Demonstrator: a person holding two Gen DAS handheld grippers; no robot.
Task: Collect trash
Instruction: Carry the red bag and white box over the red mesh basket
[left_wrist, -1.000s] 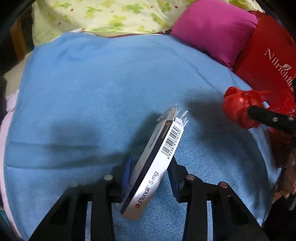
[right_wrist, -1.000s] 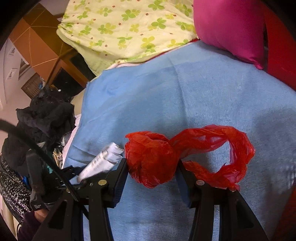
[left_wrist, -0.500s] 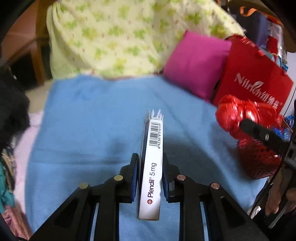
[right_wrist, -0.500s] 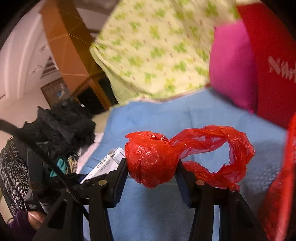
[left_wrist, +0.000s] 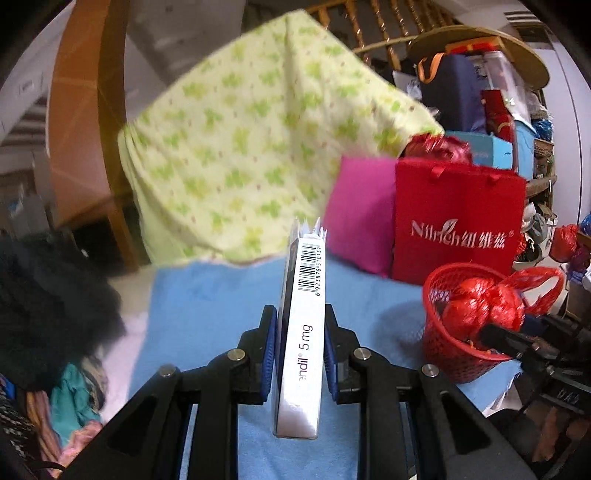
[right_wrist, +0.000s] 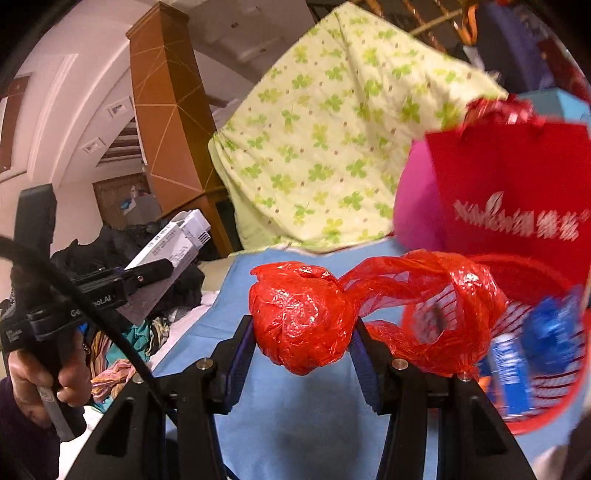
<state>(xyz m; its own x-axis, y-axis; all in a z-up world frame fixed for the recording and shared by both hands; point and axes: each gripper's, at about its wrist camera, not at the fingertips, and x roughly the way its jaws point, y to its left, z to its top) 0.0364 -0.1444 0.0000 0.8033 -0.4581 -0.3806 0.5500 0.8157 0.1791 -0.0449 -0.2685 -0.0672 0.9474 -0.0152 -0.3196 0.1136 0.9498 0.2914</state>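
My left gripper (left_wrist: 300, 350) is shut on a white medicine box (left_wrist: 303, 325) printed "5 mg", held upright above the blue blanket (left_wrist: 207, 306). My right gripper (right_wrist: 301, 339) is shut on a crumpled red plastic bag (right_wrist: 303, 314), whose loose handles trail to the right. A red mesh basket (left_wrist: 443, 343) stands on the blanket at the right; in the right wrist view the basket (right_wrist: 546, 417) holds blue and white wrappers. In the left wrist view the right gripper (left_wrist: 491, 334) holds the bag (left_wrist: 480, 306) at the basket's rim. The left gripper and box show at the left of the right wrist view (right_wrist: 166, 251).
A red paper shopping bag (left_wrist: 458, 225) and a pink cushion (left_wrist: 358, 214) stand behind the basket. A green clover-print quilt (left_wrist: 258, 147) is piled at the back. Dark clothes (left_wrist: 48, 302) lie left of the blanket. Shelves with clutter are at far right.
Both grippers have lifted away from the blanket with their loads. The view has tilted up, and the red basket has come into view beside the right gripper.
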